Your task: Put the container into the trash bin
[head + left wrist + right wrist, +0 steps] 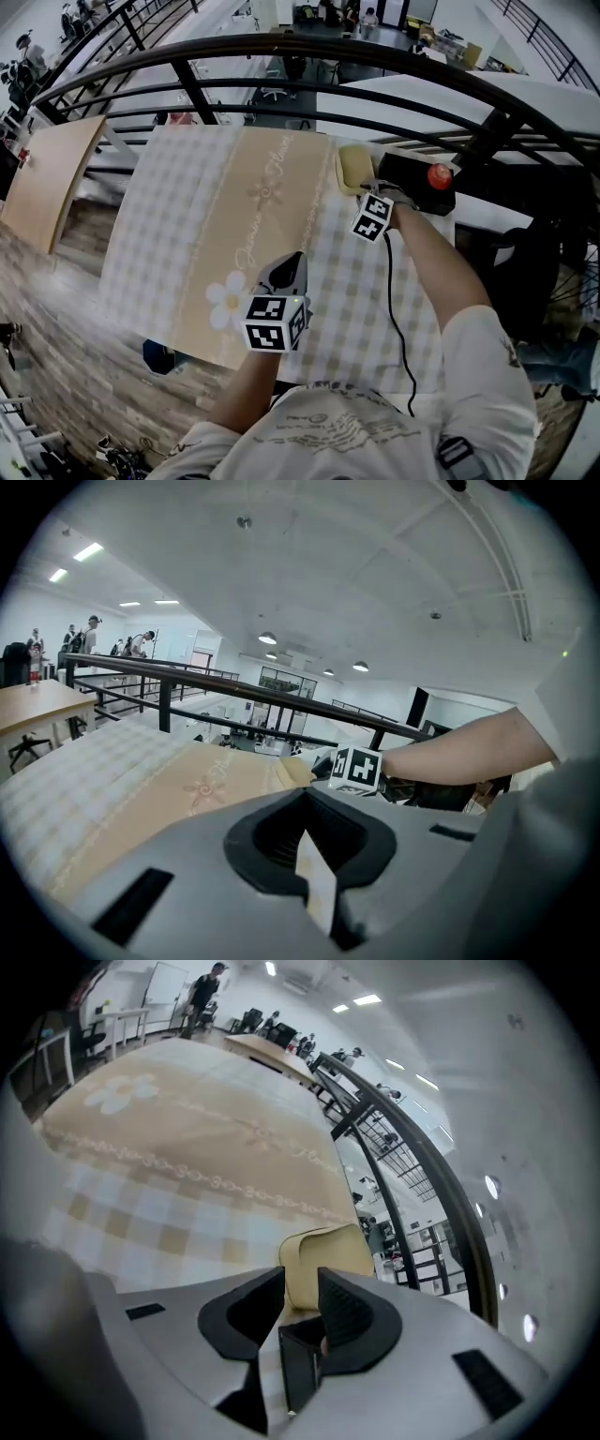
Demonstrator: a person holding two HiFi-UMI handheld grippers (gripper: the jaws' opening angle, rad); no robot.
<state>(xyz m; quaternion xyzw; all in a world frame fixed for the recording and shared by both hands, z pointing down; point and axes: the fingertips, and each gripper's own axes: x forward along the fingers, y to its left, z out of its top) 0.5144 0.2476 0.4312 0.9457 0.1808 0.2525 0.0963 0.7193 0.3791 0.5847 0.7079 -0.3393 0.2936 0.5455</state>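
While the left gripper (292, 261) hangs over the near part of the checked tablecloth (187, 206), its jaws are together with nothing between them. It's well apart from the container.

The right gripper (300, 1277) is further out, at the table's far right edge, pitched down toward the cloth. Its jaws are apart and the gap is empty.

The container (326, 1252) is a cream, rounded-corner box that sits flat on the cloth. It lies just past the right jaw tips, lined up with the gap and slightly toward the right-hand pad. No pad contact is visible.

In the head view, the black trash bin (412, 173) stands just beside the container, off the table's right edge, with a round red thing (440, 176) in it. The container is outside the bin.

A dark railing (281, 47) curves past beyond both.
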